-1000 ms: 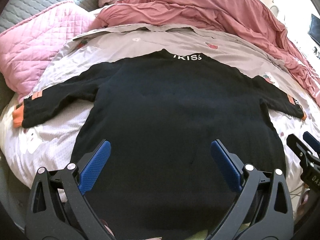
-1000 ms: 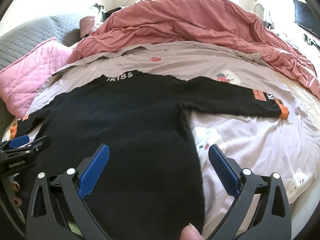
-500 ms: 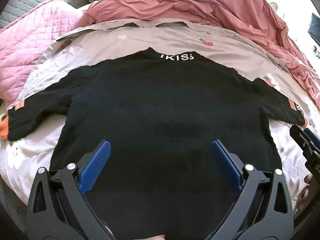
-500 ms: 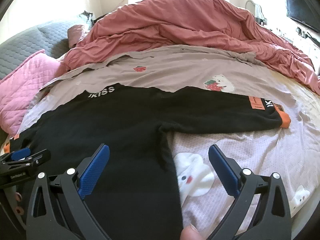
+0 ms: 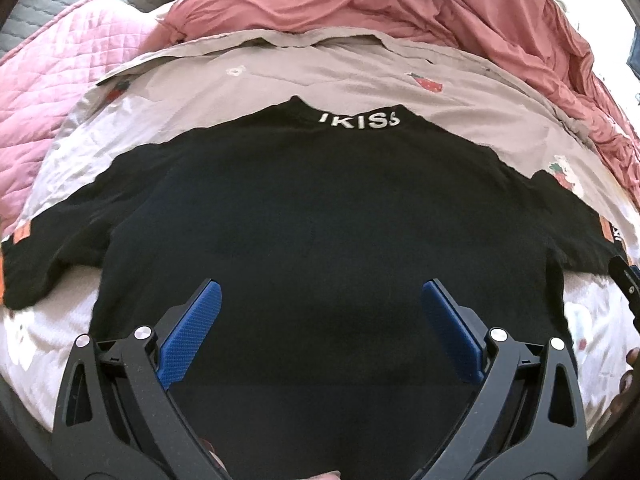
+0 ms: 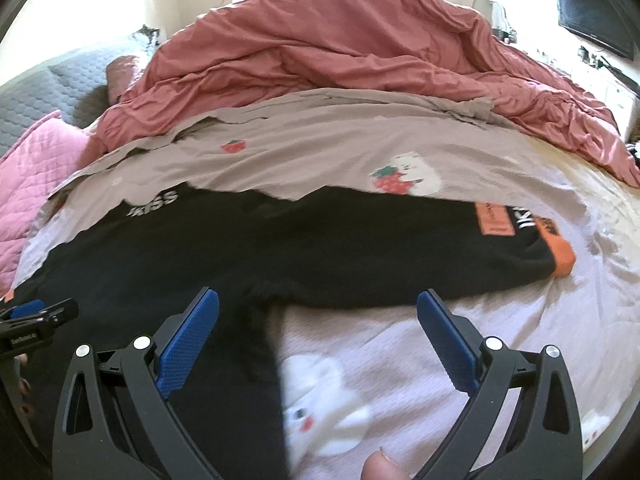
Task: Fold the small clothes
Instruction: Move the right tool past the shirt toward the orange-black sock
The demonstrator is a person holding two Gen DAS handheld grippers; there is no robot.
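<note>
Both jaws stood wide apart and empty, your left gripper [image 5: 318, 314] over the black sweater's [image 5: 320, 220] back and your right gripper [image 6: 318, 322] near its right armpit. The sweater lay flat on the bed [image 6: 500, 340], collar away from you, sleeves spread sideways. You did best taking one sleeve [image 6: 400, 248] by its cuff and folding it across.
</note>
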